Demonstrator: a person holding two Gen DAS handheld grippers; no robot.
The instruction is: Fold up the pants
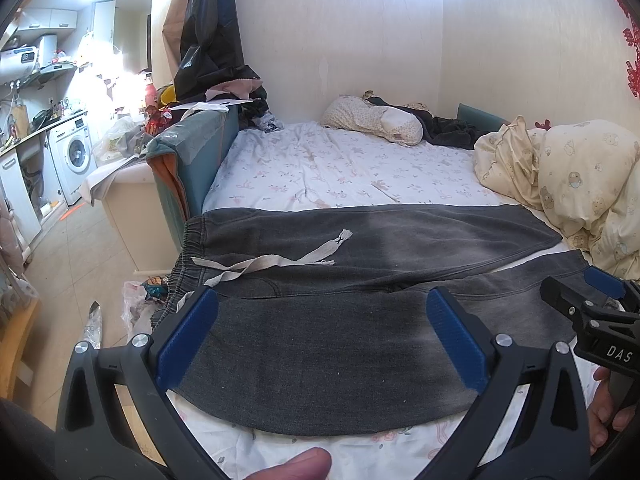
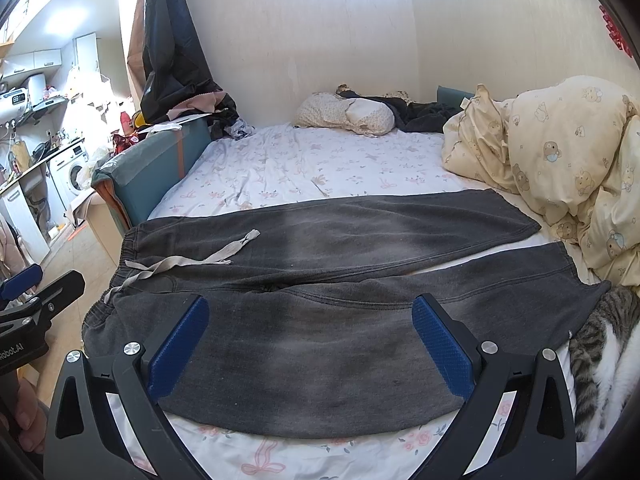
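Note:
Dark grey pants (image 1: 320, 344) lie flat across the near edge of the bed, waistband (image 1: 188, 248) at the left and both legs running right. A pale drawstring (image 1: 272, 262) lies loose on the front. My left gripper (image 1: 322, 296) hovers open over the near leg's upper part, nothing between its fingers. My right gripper (image 2: 312, 300) is likewise open above the near leg of the pants (image 2: 320, 344), empty. Each gripper shows at the edge of the other's view: the right gripper (image 1: 588, 304), the left gripper (image 2: 36, 292).
A tabby cat (image 2: 608, 340) lies against the near leg's hem at the right. A cream quilt (image 2: 560, 152) is bunched at the right, a pillow (image 2: 348, 114) at the back wall. A teal bed end panel (image 1: 188, 160) stands left, with kitchen clutter beyond.

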